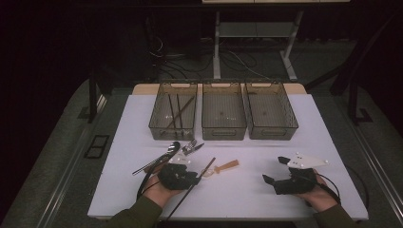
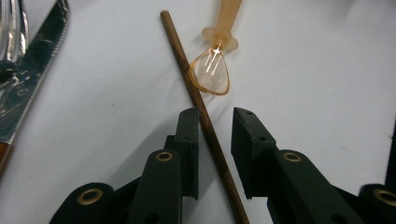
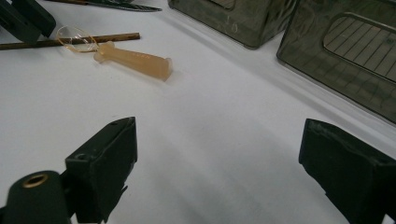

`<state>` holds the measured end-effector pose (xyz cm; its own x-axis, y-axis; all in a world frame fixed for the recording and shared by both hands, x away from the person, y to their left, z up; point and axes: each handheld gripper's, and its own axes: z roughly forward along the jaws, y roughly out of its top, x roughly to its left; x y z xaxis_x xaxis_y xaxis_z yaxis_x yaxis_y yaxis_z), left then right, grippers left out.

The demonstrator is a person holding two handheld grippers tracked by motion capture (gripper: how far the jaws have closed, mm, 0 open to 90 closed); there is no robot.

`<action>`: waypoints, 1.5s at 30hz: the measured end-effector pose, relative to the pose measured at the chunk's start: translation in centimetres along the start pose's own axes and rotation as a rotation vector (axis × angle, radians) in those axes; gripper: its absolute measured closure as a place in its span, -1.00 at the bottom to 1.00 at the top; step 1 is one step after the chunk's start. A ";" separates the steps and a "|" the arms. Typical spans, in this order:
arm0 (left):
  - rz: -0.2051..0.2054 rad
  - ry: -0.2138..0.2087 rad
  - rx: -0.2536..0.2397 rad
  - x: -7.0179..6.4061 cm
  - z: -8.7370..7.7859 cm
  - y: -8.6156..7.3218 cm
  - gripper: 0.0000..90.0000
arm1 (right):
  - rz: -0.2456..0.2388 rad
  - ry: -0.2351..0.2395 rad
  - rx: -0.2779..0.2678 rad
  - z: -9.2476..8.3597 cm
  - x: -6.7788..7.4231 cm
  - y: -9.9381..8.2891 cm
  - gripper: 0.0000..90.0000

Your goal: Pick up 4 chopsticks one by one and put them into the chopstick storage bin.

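The left claw (image 2: 215, 122) straddles a brown chopstick (image 2: 187, 79) lying on the bench (image 2: 303, 70), jaws narrowly parted, not gripping. Just ahead, an amber-handled spoon (image 2: 212, 70) touches the stick; a knife (image 2: 28, 79) lies off left. The right claw (image 3: 219, 149) gapes wide, holding nothing.

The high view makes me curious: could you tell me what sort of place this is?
Probably a lab recording station: a white table with three mesh bins, loose cutlery, and floor cables beneath a desk frame.

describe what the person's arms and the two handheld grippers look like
Both forearms wear olive-green sleeves. The left gripper and right gripper are matte black, each with two blocky, squared jaws on arms fitted with brass-coloured eyelets. The right one carries a pale grey three-cornered plate dotted with small dark holes. Thin black cables trail from both.
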<state>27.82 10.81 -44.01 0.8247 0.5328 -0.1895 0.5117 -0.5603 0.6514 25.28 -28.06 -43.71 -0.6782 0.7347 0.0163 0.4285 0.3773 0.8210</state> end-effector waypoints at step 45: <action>0.025 0.168 0.037 0.4 -0.1 0.3 0.90 | -0.019 0.002 0.003 0.0 0.1 0.0 -0.74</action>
<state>28.24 10.89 -43.85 0.7869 0.6154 -0.0457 0.5024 -0.5959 0.6265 25.22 -27.94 -43.70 -0.6873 0.7264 0.0018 0.4175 0.3930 0.8193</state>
